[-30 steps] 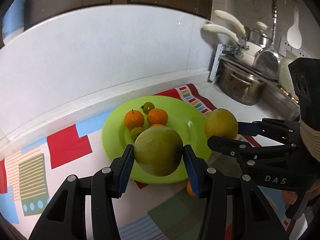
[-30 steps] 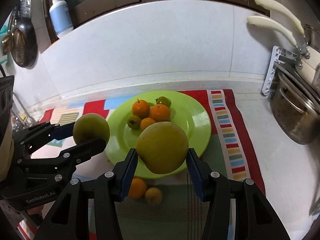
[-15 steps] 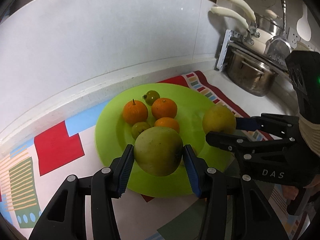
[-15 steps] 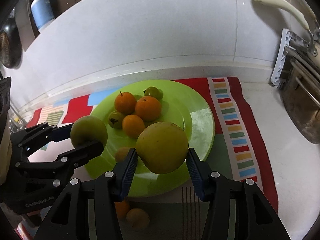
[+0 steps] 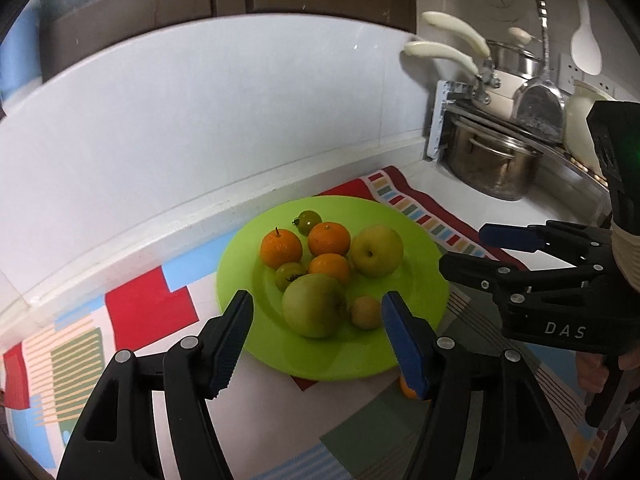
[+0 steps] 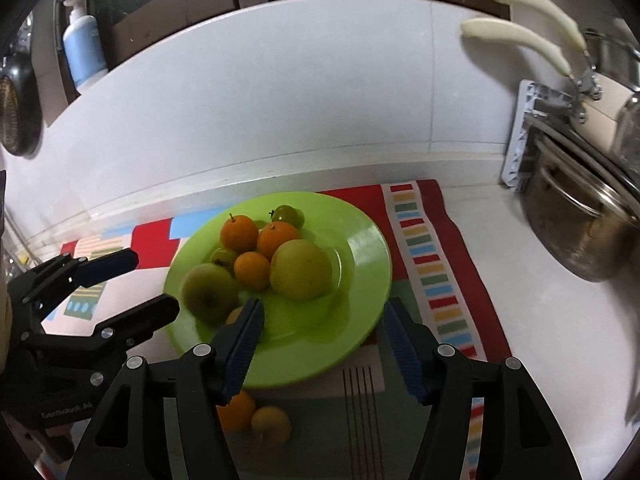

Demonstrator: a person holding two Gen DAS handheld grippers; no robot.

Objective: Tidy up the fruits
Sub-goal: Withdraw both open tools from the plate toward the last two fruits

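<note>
A lime green plate (image 5: 420,276) (image 6: 360,264) holds several fruits. A large green apple (image 5: 312,306) (image 6: 210,294) lies at its near left and a large yellow-green apple (image 5: 376,251) (image 6: 301,269) at its right, beside small oranges (image 5: 329,238) and small green fruits (image 5: 307,222). My left gripper (image 5: 316,340) (image 6: 132,280) is open and empty just before the green apple. My right gripper (image 6: 322,344) (image 5: 476,248) is open and empty just before the yellow apple. An orange (image 6: 236,410) and a small yellow fruit (image 6: 272,424) lie on the mat in front of the plate.
A patterned mat (image 6: 432,248) covers the white counter. A steel pot (image 6: 580,236) and a rack of pans with cream handles (image 6: 516,36) stand at the right. A white backsplash wall (image 6: 280,100) rises behind the plate. A soap bottle (image 6: 82,46) stands on the ledge at left.
Both grippers lowered their apples onto the plate, opened and drew back. The green apple and the yellow apple now rest on the plate among the small fruits.
</note>
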